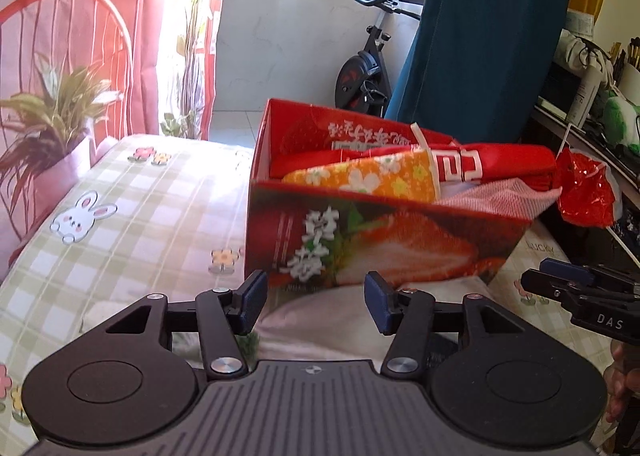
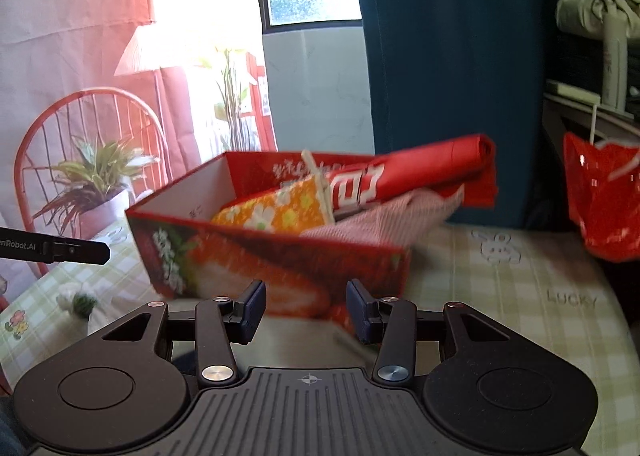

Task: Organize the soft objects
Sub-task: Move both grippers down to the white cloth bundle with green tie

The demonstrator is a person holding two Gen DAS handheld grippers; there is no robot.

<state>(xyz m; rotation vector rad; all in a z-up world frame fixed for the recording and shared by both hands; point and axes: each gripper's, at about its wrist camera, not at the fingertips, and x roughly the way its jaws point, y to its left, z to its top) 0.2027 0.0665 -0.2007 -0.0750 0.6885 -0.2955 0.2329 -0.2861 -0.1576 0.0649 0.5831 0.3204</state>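
Note:
A red strawberry-print box (image 1: pixel 380 236) (image 2: pixel 256 260) stands on the checked bed sheet. In it lie an orange flowered cloth (image 1: pixel 360 176) (image 2: pixel 276 208), a rolled red cloth with white pattern (image 1: pixel 492 164) (image 2: pixel 420 172) and a pink-striped cloth (image 1: pixel 504 196) (image 2: pixel 380 216) that hangs over the right rim. My left gripper (image 1: pixel 316 304) is open and empty just before the box front, above a white cloth (image 1: pixel 328 332). My right gripper (image 2: pixel 306 310) is open and empty near the box's front right corner; it also shows in the left wrist view (image 1: pixel 560 280).
A red plastic bag (image 1: pixel 584 192) (image 2: pixel 604 196) hangs at the right of the bed. A potted plant (image 1: pixel 52 124) (image 2: pixel 100 192) and red chair stand left. A teal curtain (image 2: pixel 452 56) and an exercise bike (image 1: pixel 364 72) are behind. A cluttered shelf (image 1: pixel 592 96) is right.

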